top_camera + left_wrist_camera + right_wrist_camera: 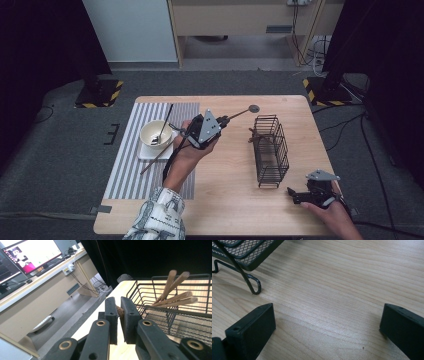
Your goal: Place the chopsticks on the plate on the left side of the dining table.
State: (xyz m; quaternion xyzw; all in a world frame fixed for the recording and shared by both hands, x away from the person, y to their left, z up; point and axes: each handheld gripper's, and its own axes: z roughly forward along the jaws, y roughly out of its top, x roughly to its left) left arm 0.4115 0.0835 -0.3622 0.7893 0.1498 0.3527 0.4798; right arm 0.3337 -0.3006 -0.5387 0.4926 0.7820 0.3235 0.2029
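Wooden table (235,200) with a striped mat (131,175) at its left: from above, a white bowl (156,134) on a white plate (150,152) holds a spoon (163,131), and a chopstick (157,157) leans on the plate. Right of centre, the wire basket (271,150) holds wooden sticks. The left gripper (224,120) clamps a long-handled spoon (245,111) between bowl and basket. Its own view shows narrow jaws pinching the brown handle (120,311), with chopsticks (175,298) in the basket (175,315). The right gripper (327,322) sits wide apart, holding nothing, over bare wood beside the basket's foot (253,286).
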